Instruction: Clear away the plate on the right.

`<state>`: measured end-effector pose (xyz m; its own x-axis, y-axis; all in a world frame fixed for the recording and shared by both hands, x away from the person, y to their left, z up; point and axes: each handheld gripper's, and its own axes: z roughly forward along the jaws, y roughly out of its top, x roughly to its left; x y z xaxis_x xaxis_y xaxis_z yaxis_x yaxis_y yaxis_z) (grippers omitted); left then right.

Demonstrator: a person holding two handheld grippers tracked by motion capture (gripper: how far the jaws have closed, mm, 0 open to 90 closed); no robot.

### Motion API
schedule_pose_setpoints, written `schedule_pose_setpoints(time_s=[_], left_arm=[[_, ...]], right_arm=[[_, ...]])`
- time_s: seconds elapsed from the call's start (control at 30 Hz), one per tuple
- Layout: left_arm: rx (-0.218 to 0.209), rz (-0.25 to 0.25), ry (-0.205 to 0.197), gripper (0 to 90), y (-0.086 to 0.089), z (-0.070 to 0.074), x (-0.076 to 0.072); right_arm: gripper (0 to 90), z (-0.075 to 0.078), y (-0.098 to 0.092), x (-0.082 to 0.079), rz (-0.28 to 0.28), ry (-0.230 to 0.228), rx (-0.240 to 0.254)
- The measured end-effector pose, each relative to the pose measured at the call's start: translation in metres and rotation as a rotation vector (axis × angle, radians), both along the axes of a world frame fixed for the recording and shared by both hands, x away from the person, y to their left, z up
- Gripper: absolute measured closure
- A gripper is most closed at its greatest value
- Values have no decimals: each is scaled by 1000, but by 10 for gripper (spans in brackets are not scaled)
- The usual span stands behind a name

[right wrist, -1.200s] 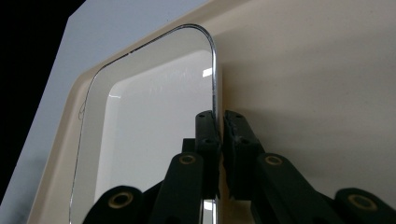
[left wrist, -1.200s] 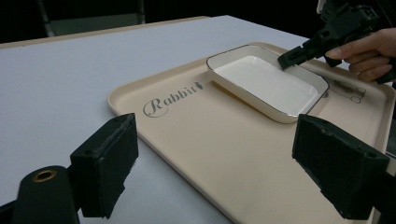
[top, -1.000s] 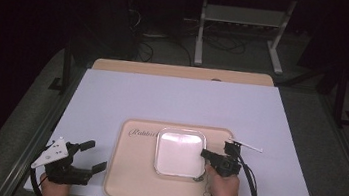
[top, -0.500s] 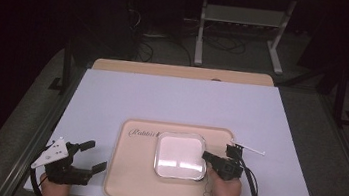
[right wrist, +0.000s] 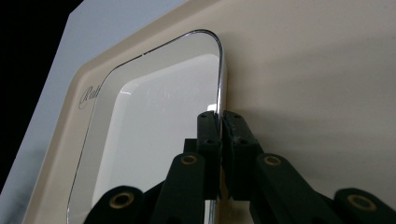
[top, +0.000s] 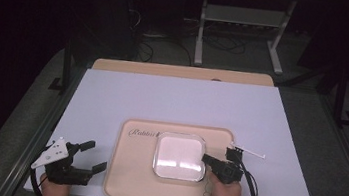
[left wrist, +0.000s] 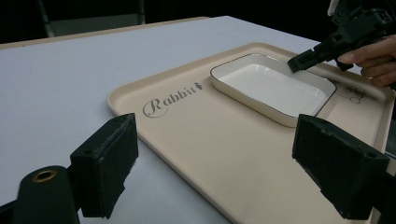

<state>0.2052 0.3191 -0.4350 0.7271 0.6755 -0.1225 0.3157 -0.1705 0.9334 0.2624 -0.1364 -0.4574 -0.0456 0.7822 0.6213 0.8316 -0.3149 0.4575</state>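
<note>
Right tongs (right wrist: 219,116) pinched on the near right rim of the white rectangular dish (top: 180,155), one pad inside, one outside: a rim grip, likely for lifting or dragging. Dish sits mid-tray (top: 131,183). Left tongs (top: 91,155) wide, empty, beside the tray on the bench (top: 172,100).

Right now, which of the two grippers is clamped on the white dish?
The right gripper: its jaws pinch the white dish's rim. The left gripper sits open beside the tray, holding nothing.

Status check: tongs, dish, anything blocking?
Right tongs shut on dish rim. Left tongs open, beside tray. Nothing blocking.
</note>
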Motion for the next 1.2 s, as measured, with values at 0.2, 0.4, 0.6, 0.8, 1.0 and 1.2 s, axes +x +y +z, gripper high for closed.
schedule_pose_setpoints(time_s=[0.2, 0.4, 0.6, 0.8, 1.0, 1.2], left_arm=[[3, -2, 0, 140, 0, 0, 0], [6, -1, 2, 140, 0, 0, 0], [5, 0, 1, 140, 0, 0, 0], [9, -3, 3, 140, -1, 0, 0], [13, -7, 8, 140, -1, -1, 1], [16, -7, 9, 140, -2, -2, 1]], right_arm=[[848, 0, 1, -2, 6, -5, -2], [767, 4, -2, -4, 12, -44, -16], [687, 13, -11, -6, 5, -97, -20], [600, 25, -20, -6, 1, -158, -51], [519, 36, -31, -4, 11, -223, -91], [445, 42, -39, -1, 30, -266, -145]])
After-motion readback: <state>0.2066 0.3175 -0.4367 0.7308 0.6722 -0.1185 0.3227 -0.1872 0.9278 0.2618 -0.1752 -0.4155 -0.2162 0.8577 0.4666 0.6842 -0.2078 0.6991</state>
